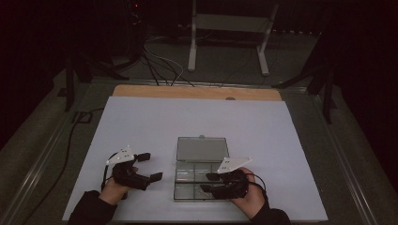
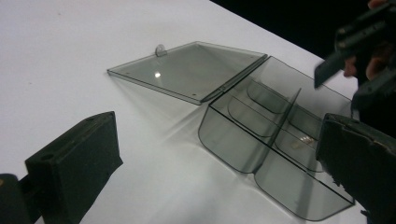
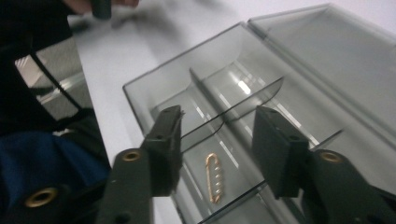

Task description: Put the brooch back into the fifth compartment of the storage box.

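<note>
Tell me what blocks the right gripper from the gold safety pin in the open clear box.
Nothing visible does. The right gripper hangs open directly over the safety pin, which lies alone on the floor of one compartment of the clear box. The dividers stand beside the pin, not over it.

Dim room; grey floor (image 1: 225, 65) with cables (image 1: 162, 63), white frame stand (image 1: 230, 23) behind.

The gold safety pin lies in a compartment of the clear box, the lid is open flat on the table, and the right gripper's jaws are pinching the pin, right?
Not quite. The right gripper stands open above the safety pin, not pinching it, as the right gripper view shows. The rest holds.
</note>
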Tool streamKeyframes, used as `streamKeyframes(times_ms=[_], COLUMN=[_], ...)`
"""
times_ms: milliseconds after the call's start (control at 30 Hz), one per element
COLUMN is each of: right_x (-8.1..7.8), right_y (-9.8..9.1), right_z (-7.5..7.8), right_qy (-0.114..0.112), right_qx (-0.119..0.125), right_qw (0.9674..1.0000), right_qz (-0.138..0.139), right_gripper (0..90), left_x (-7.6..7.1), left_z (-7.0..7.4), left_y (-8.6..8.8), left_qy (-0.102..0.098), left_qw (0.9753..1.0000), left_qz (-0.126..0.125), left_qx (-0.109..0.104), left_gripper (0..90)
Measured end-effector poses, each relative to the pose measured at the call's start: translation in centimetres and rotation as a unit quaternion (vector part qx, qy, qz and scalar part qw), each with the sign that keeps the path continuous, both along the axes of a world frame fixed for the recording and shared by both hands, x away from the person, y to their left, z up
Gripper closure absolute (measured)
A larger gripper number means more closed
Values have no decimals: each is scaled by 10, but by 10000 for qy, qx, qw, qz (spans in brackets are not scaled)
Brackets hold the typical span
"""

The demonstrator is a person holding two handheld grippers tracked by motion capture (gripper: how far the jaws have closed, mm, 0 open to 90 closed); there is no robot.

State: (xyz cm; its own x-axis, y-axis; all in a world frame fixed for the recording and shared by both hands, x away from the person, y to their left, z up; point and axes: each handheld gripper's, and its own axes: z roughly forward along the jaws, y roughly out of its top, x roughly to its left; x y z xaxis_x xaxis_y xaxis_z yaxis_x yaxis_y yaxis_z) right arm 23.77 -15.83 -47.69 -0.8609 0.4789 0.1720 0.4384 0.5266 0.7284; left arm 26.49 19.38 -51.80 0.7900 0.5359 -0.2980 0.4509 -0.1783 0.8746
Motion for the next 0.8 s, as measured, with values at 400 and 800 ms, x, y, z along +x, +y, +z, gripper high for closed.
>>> streamKeyframes(times_ms=[400,800], right_x=[7,12], right_y=[-22,-44], right_z=[15,25], right_qy=[-283,-712], right_qx=[520,833], right_qw=[9969,9884], right_qz=[-521,-1052], right_gripper=[320,150], left_x=[-4,-6], left_z=[4,14], left_y=[-7,-17], left_qy=[-50,-48], left_qw=[9998,9991], left_qz=[-203,-415], left_qx=[6,29], left_gripper=[10,9])
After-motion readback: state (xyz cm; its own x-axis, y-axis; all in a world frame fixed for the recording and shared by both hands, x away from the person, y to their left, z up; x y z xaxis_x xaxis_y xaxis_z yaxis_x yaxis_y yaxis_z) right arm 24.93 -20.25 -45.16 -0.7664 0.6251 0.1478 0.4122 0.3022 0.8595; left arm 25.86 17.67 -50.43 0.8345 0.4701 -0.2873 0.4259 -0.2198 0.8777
